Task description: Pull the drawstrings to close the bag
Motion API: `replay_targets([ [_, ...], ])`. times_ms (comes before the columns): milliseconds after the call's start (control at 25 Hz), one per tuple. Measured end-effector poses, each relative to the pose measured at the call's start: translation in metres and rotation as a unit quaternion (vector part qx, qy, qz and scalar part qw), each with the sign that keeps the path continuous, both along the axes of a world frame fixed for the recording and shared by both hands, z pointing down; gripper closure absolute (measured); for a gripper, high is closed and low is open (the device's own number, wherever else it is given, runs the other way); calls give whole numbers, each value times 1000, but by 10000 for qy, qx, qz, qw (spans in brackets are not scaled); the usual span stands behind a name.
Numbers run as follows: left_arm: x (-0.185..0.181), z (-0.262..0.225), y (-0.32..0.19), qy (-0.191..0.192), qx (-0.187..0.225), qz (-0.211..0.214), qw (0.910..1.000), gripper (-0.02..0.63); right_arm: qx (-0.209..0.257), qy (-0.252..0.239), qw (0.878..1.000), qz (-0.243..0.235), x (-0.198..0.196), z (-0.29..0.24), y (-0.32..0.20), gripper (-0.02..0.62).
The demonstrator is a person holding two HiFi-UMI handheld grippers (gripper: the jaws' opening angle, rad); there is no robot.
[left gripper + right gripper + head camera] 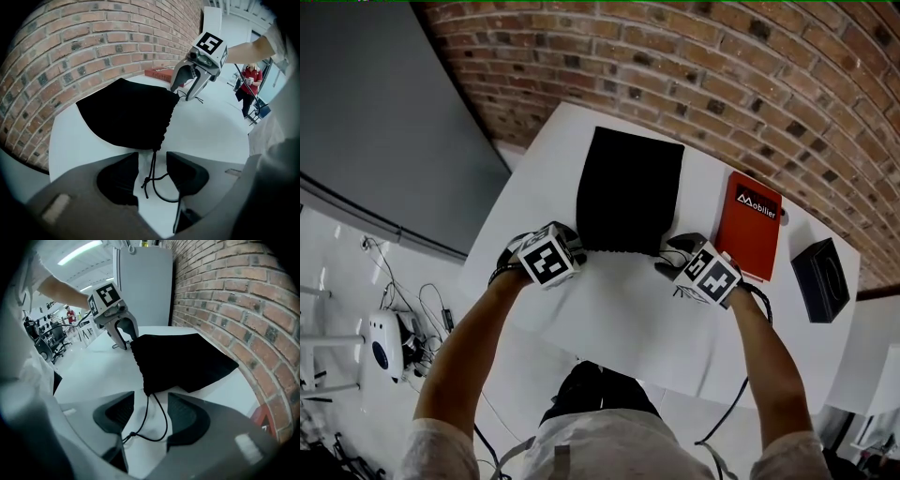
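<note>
**Head view:** Black bag [628,192] lies flat mid-frame on the white table [609,328], mouth edge toward frame bottom. Left gripper [574,246] sits at the bag's lower-left corner, right gripper [673,255] at its lower-right corner. Red box [750,225] is just right of the bag, black box [820,279] further right near the table edge, brick wall [722,75] across the top. Nothing stands btw grippers and bag. Risk: an outward pull on the right side runs toward the red box and could knock it.

**Left gripper view:** Jaws stand apart, nothing clamped. Left string [151,171] w/ its knot lies on the table between them, a loop trailing to the lower right. Risk: the string is thin and flat on the table, so a close that's too high prob. misses it or catches only the loose end, which slips out. The bag corner is just beyond the jaws. Pinch the cloth too and the pull drags the bag instead of cinching it.

**Right gripper view:** Jaws apart here too, released. Right string [159,413] loops between them, knot at lower left by one jaw, near the edge of the gap. Risk: if only one side grabs, nothing else pins the bag, so it likely slides sideways. A person and chairs at upper left are well apart from the table, no obstruction.
</note>
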State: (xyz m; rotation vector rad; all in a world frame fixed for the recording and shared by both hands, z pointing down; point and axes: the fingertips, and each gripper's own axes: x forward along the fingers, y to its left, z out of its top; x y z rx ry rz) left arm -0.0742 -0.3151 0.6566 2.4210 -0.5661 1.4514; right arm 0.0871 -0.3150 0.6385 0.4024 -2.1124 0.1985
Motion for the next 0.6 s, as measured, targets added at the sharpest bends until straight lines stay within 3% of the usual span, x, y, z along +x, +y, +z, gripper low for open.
replay_targets([
  [280,3,2,3,16,-241,65,9997,429,-110,185,9995,-251,2,14,-3,412],
  [360,5,0,3,31,-261,96,9996,460,-207,218,9992,-266,2,15,-2,426],
  [600,3,2,4,2,-404,-7,9992,462,-350,158,9990,-227,0,15,6,488],
])
